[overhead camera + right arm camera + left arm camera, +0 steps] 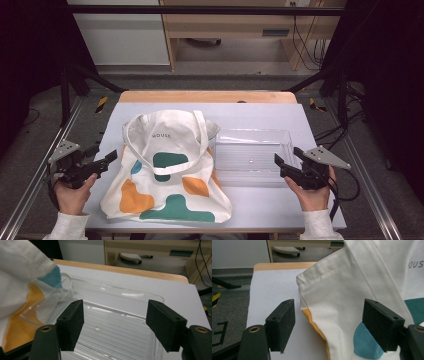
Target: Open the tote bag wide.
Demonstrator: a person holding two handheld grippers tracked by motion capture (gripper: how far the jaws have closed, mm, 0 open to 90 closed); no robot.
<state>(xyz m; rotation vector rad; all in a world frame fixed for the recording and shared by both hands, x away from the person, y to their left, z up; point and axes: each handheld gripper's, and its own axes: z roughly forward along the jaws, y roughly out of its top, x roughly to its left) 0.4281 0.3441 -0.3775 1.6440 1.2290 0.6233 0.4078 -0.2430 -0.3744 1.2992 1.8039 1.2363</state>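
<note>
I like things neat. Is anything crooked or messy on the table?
A little. The tote bag lies tilted, and its right edge spills over the rim of the clear plastic tray beside it. Its handles are flopped loosely across the front. Nothing looks spilled or broken. The left gripper and right gripper are both open and empty.

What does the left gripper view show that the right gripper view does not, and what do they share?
Left gripper view alone: the tote bag's stitched top corner up close, part of its printed lettering, and the open left gripper with the bag's edge lying between its jaws, untouched.

Right gripper view alone: the clear plastic tray, with the open right gripper poised over it, and one side of the bag draped over the tray's rim.

Shared: the white tote bag with teal and orange patches, the pale table top with its wooden far edge, and furniture beyond.
</note>
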